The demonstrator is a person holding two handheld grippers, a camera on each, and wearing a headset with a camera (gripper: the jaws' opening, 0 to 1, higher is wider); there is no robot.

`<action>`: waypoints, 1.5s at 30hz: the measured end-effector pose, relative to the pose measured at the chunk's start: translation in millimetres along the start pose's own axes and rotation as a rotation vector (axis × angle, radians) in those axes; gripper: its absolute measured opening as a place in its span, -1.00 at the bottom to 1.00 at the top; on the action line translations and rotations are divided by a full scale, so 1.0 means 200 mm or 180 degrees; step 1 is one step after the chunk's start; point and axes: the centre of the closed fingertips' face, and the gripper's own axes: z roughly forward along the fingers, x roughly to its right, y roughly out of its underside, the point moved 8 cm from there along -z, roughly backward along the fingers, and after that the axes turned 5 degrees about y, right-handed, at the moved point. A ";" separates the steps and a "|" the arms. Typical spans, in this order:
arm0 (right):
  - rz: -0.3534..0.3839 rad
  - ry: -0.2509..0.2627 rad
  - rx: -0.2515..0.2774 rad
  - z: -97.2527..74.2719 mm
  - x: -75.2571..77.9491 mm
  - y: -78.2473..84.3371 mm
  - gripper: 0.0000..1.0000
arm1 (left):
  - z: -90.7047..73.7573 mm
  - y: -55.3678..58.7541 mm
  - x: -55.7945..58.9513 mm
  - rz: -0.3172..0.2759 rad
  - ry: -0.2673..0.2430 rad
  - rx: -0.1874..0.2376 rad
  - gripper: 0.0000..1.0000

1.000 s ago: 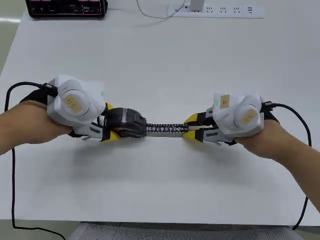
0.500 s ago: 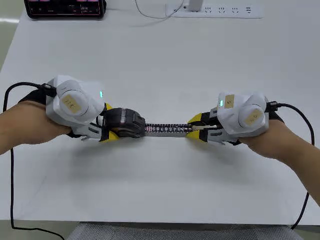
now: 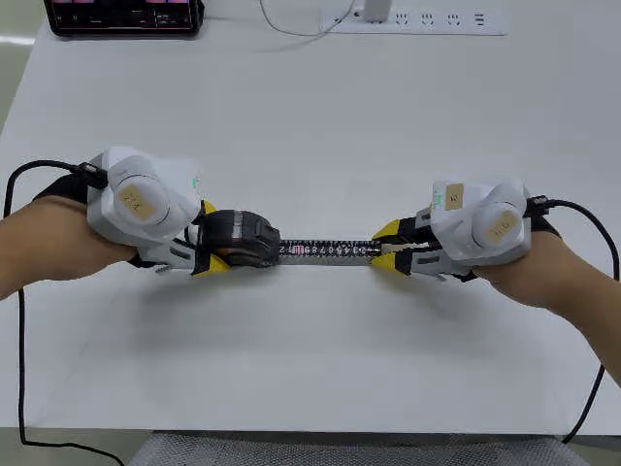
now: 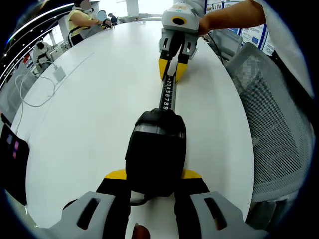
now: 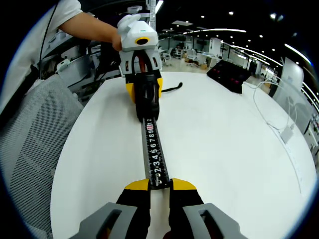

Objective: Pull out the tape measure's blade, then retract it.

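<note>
Table (image 3: 310, 126): a wide white top, smooth and matte, with a rounded front edge.
Chair (image 3: 340, 451): grey mesh fabric, seen just below the front edge of the table.
Left hand (image 3: 53, 238): it comes in from the left side, forearm low over the table, and is wrapped around the back of its tool.
Right hand (image 3: 529, 272): it comes in from the right side in a mirrored pose, with a black cable leaving behind it.
Left gripper (image 3: 215, 236): a rounded white plastic shell with black jaws and yellow tips. It points to the right, and the jaws are closed from both sides on the tape measure case.
Right gripper (image 3: 386, 247): the same shape, pointing to the left and facing the other one. Its yellow tips are pinched on the far end of the blade.
Tape measure case (image 3: 241, 238): a black, blocky body with rounded corners and a glossy top. It sits low over the table, between the jaws, in the left half of the scene.
Blade (image 3: 328, 249): a thin, dark, flat strip with light numerals. It runs straight from the case to the right gripper, just above the table.
</note>
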 end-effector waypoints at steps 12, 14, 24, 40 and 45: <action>0.0010 0.0018 -0.0055 -0.03 0.01 0.03 -0.82 | 0.00 0.00 0.00 0.0003 0.0002 -0.0005 -0.43; 0.0030 0.0032 -0.0060 -0.04 0.01 0.04 -0.82 | 0.00 0.00 0.00 -0.0003 0.0002 -0.0002 -0.43; 0.0032 0.0044 -0.0098 -0.07 0.02 0.07 -0.82 | 0.00 0.00 0.00 0.0000 0.0009 -0.0001 -0.43; 0.0033 0.0074 -0.0137 -0.12 0.04 0.10 -0.83 | 0.00 0.00 0.00 0.0003 0.0009 -0.0005 -0.43; 0.0042 0.0076 -0.0159 -0.13 0.04 0.12 -0.83 | 0.00 0.00 0.00 0.0006 0.0007 -0.0004 -0.43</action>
